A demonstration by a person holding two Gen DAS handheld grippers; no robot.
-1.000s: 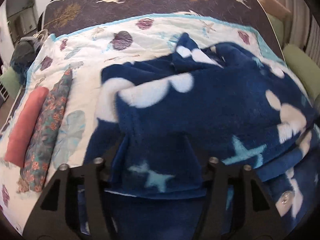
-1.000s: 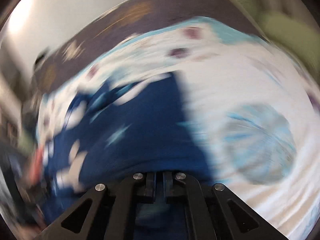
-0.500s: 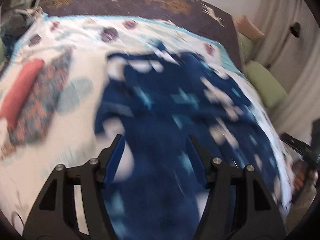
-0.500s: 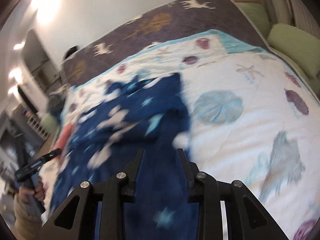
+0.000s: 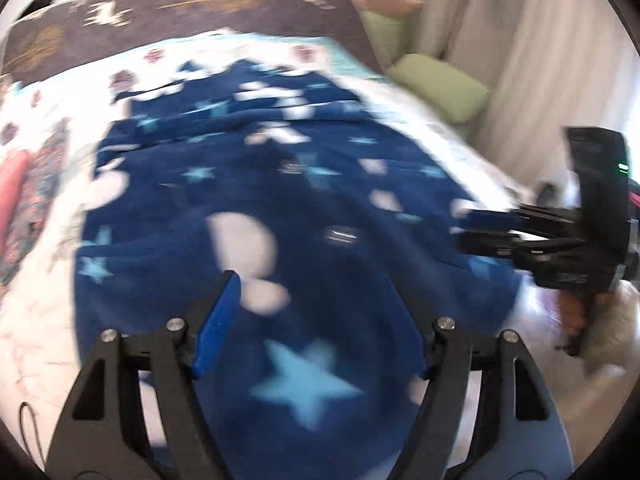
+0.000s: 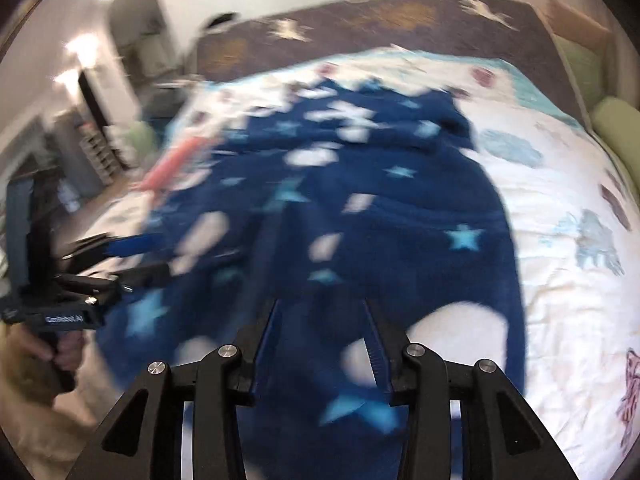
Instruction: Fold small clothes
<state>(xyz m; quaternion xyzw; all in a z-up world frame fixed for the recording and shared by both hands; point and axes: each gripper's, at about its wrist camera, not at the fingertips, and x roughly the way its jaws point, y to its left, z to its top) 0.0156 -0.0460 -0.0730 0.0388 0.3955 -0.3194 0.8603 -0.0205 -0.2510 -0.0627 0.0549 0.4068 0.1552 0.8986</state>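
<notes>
Both grippers hang over the near edge of the bed with nothing between their fingers. The left gripper (image 5: pixel 312 320) is spread wide, its blue pads well apart above the dark blue fleece garment (image 5: pixel 280 200), and whether the tips brush the pile I cannot tell through the blur. The right gripper (image 6: pixel 320 320) is parted to a middling width, likewise empty, poised over the same garment (image 6: pixel 360 200). A second ago the left one had a fold of the fleece bunched between its fingers and the right one was pinched nearly closed on the cloth; since then both have let go and drawn back, and the garment, then heaped and doubled over, now lies spread long and mostly flat down the bed, reaching from the far end of the quilt to the near edge. It is a thick, fuzzy plush, navy with pale blue stars and white rounded blotches, with soft ridges across its far half. Under it is a white quilt (image 6: pixel 560 200) printed with shells and sea creatures, over a dark brown cover with white deer (image 6: pixel 360 16). Off to the left lie a rolled coral-pink cloth (image 5: pixel 10 196) and a floral folded piece (image 5: pixel 40 184).
</notes>
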